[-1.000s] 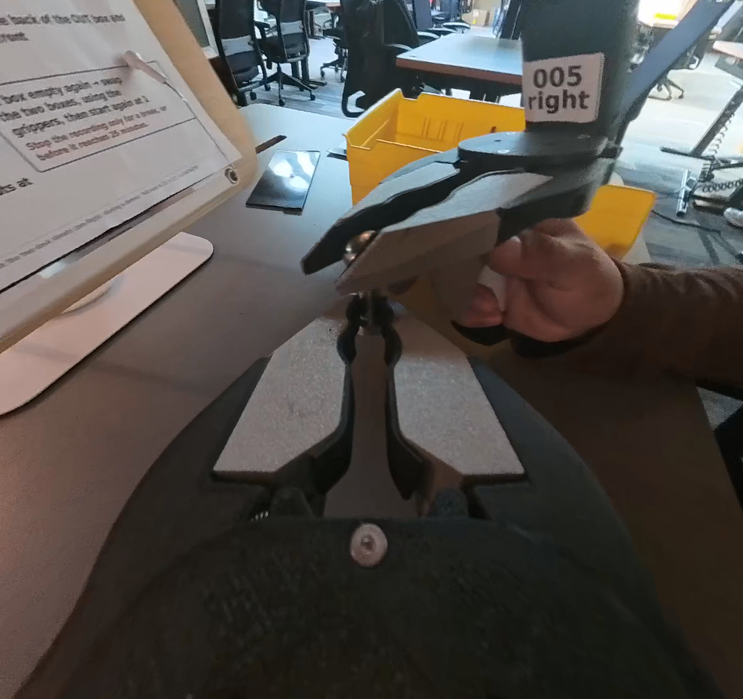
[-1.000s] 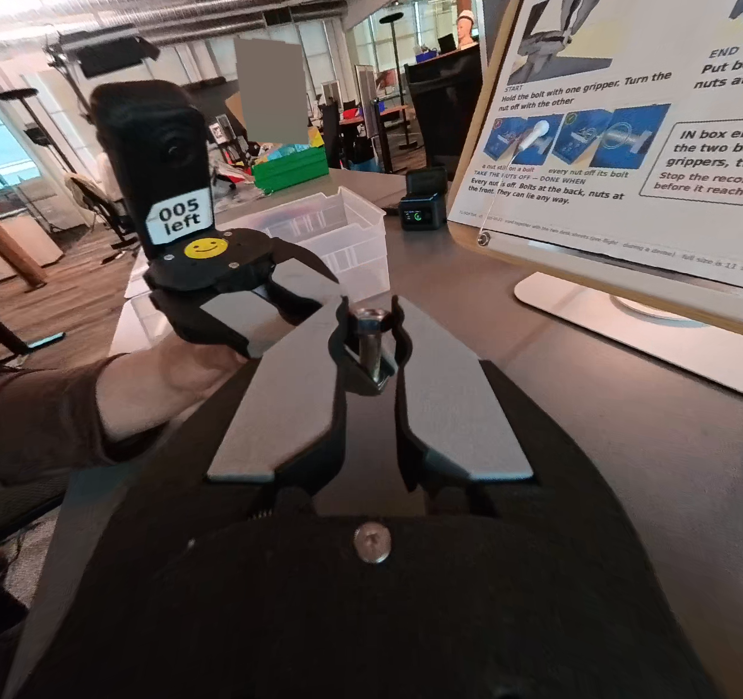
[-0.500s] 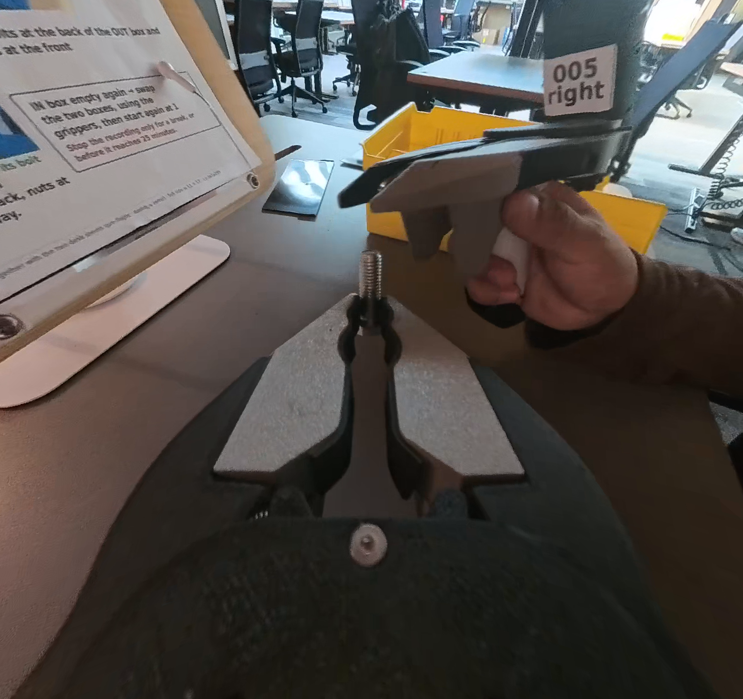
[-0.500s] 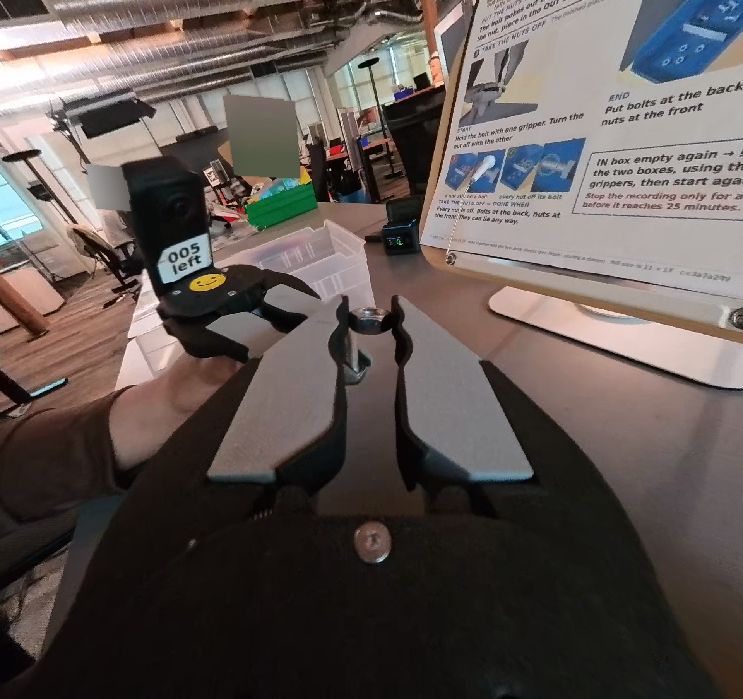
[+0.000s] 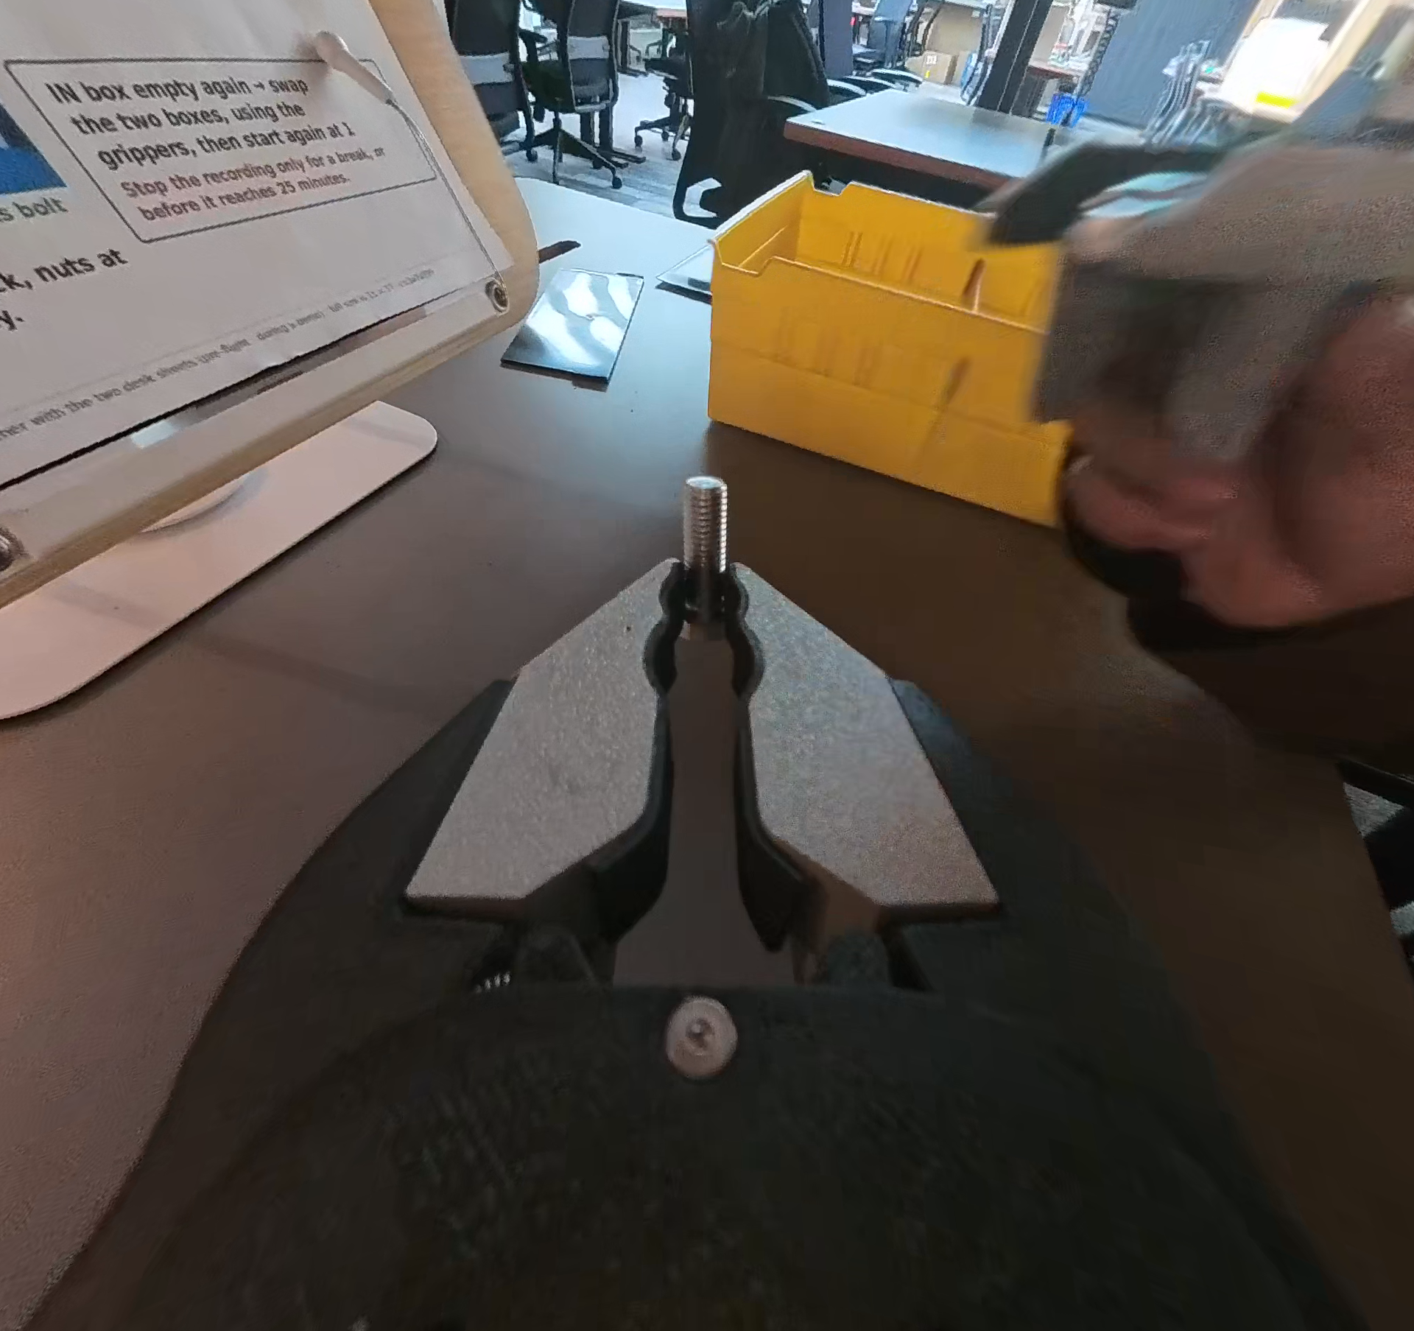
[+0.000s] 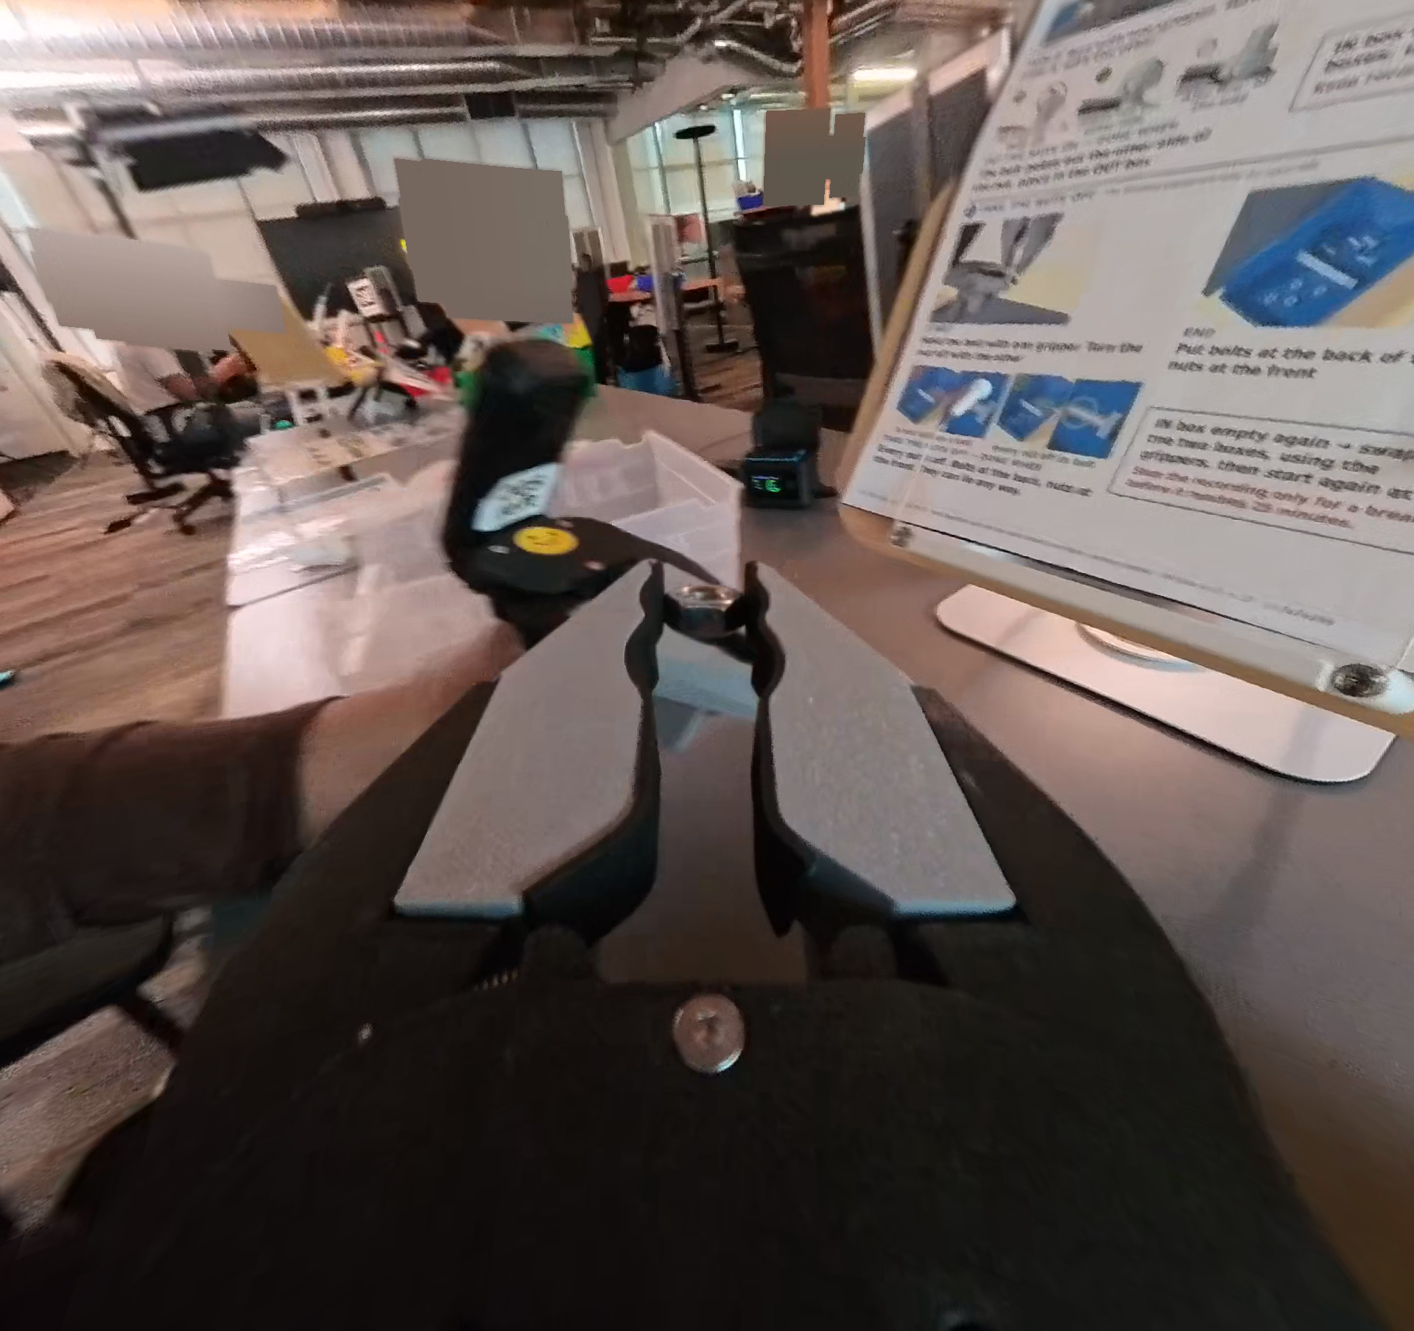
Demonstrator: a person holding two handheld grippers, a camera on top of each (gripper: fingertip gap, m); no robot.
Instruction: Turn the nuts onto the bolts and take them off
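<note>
Fingers (image 5: 673,609) of the left gripper (image 5: 705,594) are clamped on a bolt (image 5: 705,529), which is held upright with its threaded end bare above the tips. No nut is seen on that thread. Fingers (image 6: 765,636) of the right gripper (image 6: 705,609) are clamped on a nut (image 6: 702,599), which is held flat between the tips with its hole facing up.

In the left wrist view, the right gripper is seen blurred at 2 o'clock, held by a hand (image 5: 1255,514) and well apart from the bolt. A yellow bin (image 5: 865,345) stands on the bench (image 5: 535,529) at 1 o'clock, just behind that hand. An instruction board (image 5: 229,169) on a white stand is placed at 10 o'clock, and a dark flat card (image 5: 575,324) lies between board and bin.

In the right wrist view, the left gripper is seen at 11 o'clock, with a clear bin (image 6: 673,498) behind it and a small black device (image 6: 780,479) at 12 o'clock.
</note>
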